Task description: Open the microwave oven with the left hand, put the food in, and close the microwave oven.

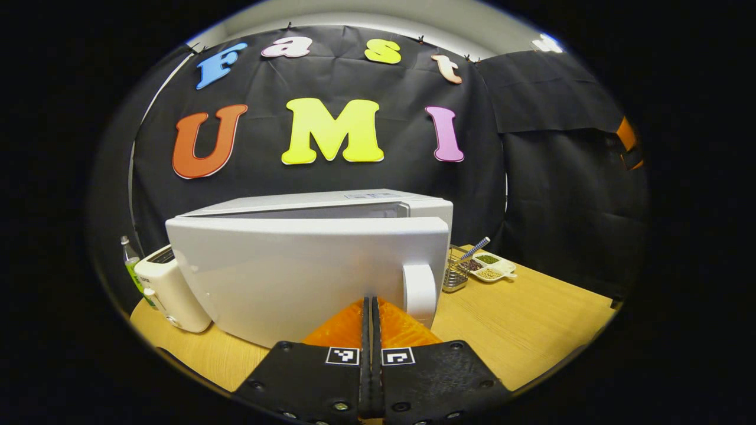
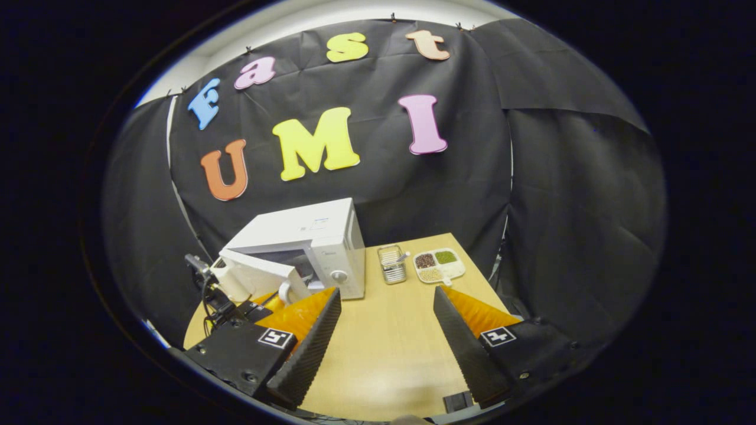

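White box-shaped microwave oven [image 2: 307,245] door [image 1: 307,277] part-open ahead of clenched left hand-held gripper [image 1: 371,313]; released right hand-held gripper [image 2: 387,321] empty, sectioned food tray [image 2: 439,265] beyond it, loading and closing remain.

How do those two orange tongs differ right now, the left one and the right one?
The left tongs are shut, fingers pressed flat together with nothing between them; the right tongs stand wide open over bare table. The left tongs sit right up against the microwave door, near its handle; the right tongs hang well back from the microwave. Both have orange fingers with black ribbed pads.
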`<state>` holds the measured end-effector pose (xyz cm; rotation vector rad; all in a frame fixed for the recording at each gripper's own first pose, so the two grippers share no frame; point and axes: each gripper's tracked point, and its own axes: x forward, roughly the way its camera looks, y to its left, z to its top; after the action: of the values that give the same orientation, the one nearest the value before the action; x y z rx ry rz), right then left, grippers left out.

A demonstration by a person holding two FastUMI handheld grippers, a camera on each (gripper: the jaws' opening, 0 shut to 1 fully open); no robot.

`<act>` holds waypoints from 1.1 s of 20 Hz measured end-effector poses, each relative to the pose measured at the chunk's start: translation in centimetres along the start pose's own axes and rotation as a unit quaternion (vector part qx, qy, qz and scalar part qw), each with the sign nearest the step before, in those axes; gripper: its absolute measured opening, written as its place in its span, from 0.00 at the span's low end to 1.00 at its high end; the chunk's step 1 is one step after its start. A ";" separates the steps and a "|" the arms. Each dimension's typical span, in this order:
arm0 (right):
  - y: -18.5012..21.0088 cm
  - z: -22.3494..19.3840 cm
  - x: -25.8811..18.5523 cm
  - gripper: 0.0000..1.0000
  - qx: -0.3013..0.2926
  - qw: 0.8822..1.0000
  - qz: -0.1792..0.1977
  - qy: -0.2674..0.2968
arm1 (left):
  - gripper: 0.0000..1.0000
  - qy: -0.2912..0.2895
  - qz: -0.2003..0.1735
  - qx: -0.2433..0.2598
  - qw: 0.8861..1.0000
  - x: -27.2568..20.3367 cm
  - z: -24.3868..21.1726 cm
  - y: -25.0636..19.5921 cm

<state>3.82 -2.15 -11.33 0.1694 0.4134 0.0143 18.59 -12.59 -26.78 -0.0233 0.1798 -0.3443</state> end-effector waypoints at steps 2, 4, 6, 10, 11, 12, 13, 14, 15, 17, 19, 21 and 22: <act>-0.5 0.2 0.8 1.00 0.000 1.000 0.000 0.004 | 0.00 -0.002 0.003 0.005 1.000 2.1 0.6 -0.3; -0.9 0.2 1.7 1.00 0.002 1.000 0.000 0.007 | 0.00 0.000 0.009 0.010 1.000 4.2 0.8 -0.3; -1.3 0.3 2.3 1.00 0.005 1.000 0.000 0.011 | 0.00 0.005 0.011 0.003 1.000 5.7 0.7 -0.4; -1.8 0.6 3.5 1.00 0.006 1.000 0.001 0.017 | 0.00 0.002 0.021 -0.002 1.000 6.4 0.8 0.0; -1.7 0.5 3.8 1.00 0.008 1.000 0.002 0.019 | 0.00 0.001 0.022 -0.001 1.000 6.4 0.8 0.0; -1.7 0.5 3.9 1.00 0.008 1.000 0.003 0.021 | 0.00 0.000 0.023 0.002 1.000 6.4 0.9 0.1; -1.7 0.5 4.1 1.00 0.009 1.000 0.003 0.021 | 0.00 -0.001 0.024 0.003 1.000 6.4 1.0 0.1; -1.6 0.5 4.1 1.00 0.010 1.000 0.006 0.021 | 0.00 -0.005 0.027 0.006 1.000 6.7 1.1 0.1; -1.4 0.4 4.1 1.00 0.009 1.000 0.008 0.022 | 0.00 0.000 0.028 0.007 1.000 7.4 1.1 0.2; -1.2 0.4 4.2 1.00 0.009 1.000 0.011 0.022 | 0.00 0.006 0.038 -0.009 0.999 7.1 1.0 0.2; -0.9 0.5 4.2 1.00 0.009 1.000 0.014 0.022 | 0.00 0.025 0.040 -0.014 0.999 6.9 -0.1 0.3; -1.0 0.6 4.1 1.00 0.008 1.000 0.014 0.019 | 0.00 0.022 0.040 -0.012 0.999 5.9 0.2 0.2; -1.0 0.6 4.0 1.00 0.009 1.000 0.013 0.017 | 0.00 0.020 0.042 -0.010 0.999 5.3 0.4 0.4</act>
<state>7.74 -3.08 -12.53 0.1914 0.4449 0.0391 23.72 -14.00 -27.27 -0.0286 0.2236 -0.2593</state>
